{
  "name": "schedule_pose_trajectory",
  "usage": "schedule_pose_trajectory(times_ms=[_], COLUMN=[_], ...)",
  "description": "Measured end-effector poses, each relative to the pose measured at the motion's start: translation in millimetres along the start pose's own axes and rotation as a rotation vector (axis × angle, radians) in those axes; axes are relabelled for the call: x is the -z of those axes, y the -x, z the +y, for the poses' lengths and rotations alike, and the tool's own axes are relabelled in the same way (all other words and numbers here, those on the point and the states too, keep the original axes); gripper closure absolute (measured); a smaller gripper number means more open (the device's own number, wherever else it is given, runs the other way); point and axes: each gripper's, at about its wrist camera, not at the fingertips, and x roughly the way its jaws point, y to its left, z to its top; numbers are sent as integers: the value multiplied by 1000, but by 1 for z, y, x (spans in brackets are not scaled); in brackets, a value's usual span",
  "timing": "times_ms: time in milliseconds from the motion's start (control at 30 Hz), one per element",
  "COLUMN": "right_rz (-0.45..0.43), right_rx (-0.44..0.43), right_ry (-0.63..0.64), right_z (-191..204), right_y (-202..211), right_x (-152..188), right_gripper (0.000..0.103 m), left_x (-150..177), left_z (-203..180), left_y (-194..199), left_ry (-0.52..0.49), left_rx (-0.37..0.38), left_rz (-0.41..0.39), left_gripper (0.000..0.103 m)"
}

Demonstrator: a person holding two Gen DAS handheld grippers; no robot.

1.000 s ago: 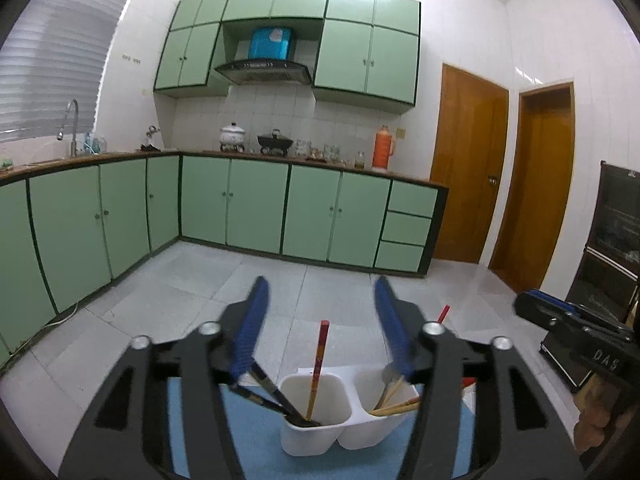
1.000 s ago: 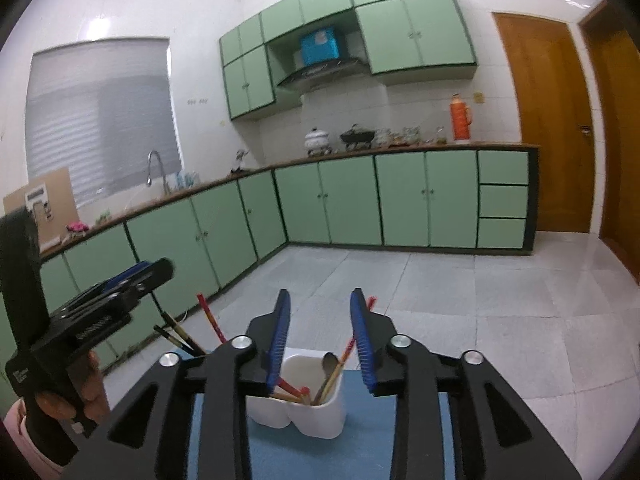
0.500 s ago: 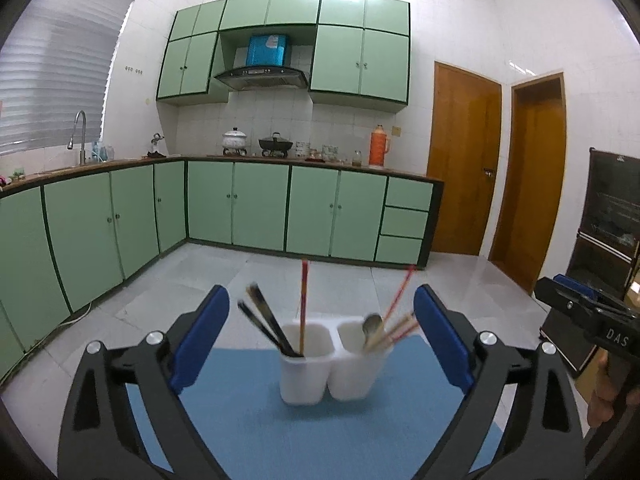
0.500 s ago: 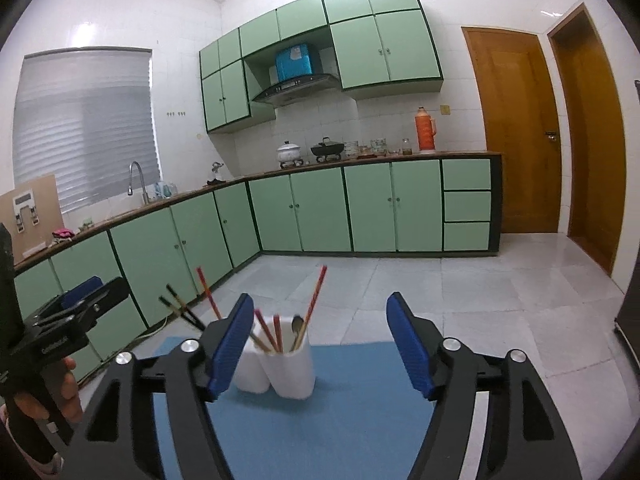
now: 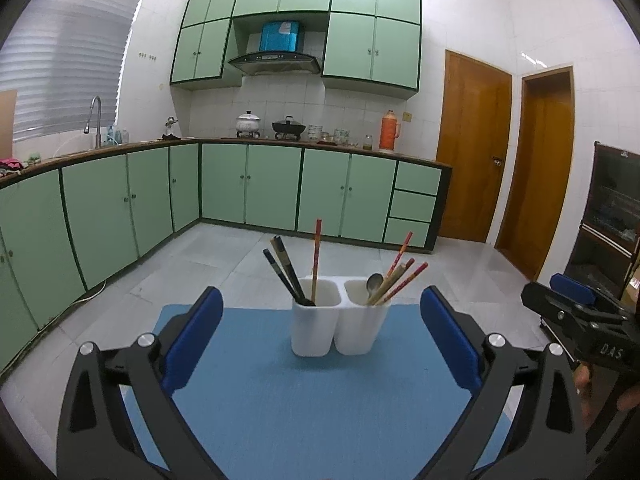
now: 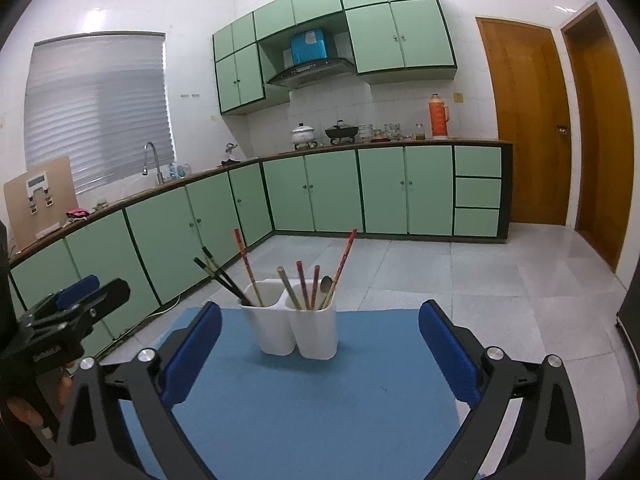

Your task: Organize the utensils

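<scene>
Left wrist view: the left gripper (image 5: 320,316) is opening, nothing between its blue pads, and the white two-cup holder (image 5: 340,322) stands ahead of it on the blue mat (image 5: 320,400). Chopsticks (image 5: 316,256) and a spoon (image 5: 375,282) sit inside (upright or leaning). Right gripper (image 6: 320,326) likewise opening, empty, holder just ahead.
</scene>
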Motion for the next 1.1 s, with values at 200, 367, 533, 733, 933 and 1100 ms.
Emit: schedule_pose_trajectory(times_ms=[200,367,533,733,933,1100], right_rz=[10,-3,-15,-28,-38,-45], right_rx=[-18,-42,-58,-75,-82,-86], right_ry=[25,42,58,84,91,95], right_z=[14,24,32,40,43,46], right_y=[10,23,34,46,54,59], right_x=[2,1,-1,-2,-3,-2], right_gripper=[6,6,6,6,6,6], left_x=[1,3,2,-1,1,3], left_z=[-6,-11,-13,-16,-16,-19], left_y=[22,34,47,58,67,75], left_ry=[-36,-51,-50,-60,-61,-67], left_rx=[-5,3,3,1,4,6], left_rz=[0,1,-15,-35,-44,-45], left_gripper=[7,7,7,7,7,7])
